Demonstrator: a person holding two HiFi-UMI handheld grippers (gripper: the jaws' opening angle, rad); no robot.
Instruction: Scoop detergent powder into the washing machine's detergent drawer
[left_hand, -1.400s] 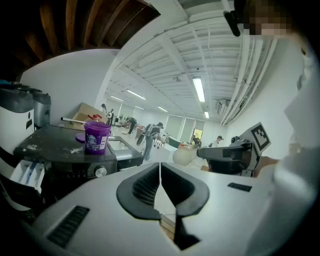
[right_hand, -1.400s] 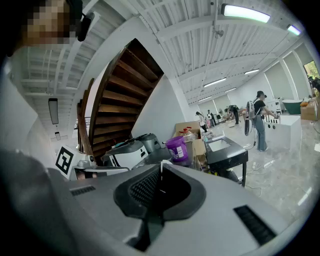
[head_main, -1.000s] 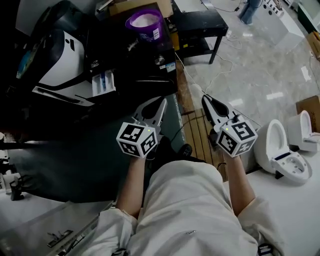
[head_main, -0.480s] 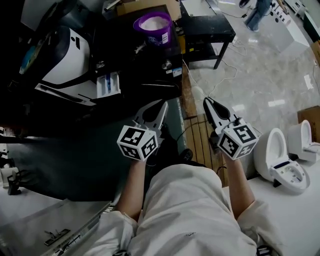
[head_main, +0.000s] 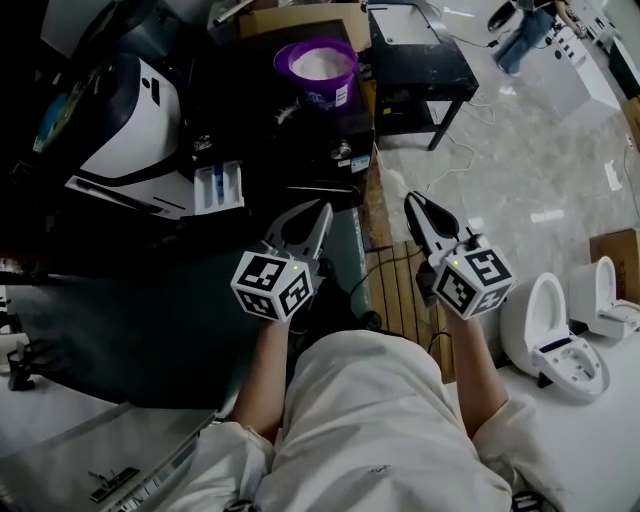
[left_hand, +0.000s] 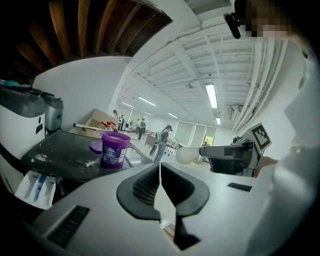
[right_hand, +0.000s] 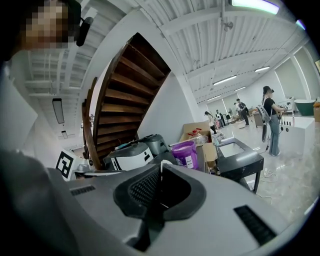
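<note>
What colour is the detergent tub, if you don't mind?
Purple tub, clearest in the head view.

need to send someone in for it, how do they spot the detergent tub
Find the white washing machine; a dark worktop stands beside it. At the worktop's far end, in front of a cardboard box, sits the tub: the only purple thing there, round, open-topped, with white powder inside.
</note>
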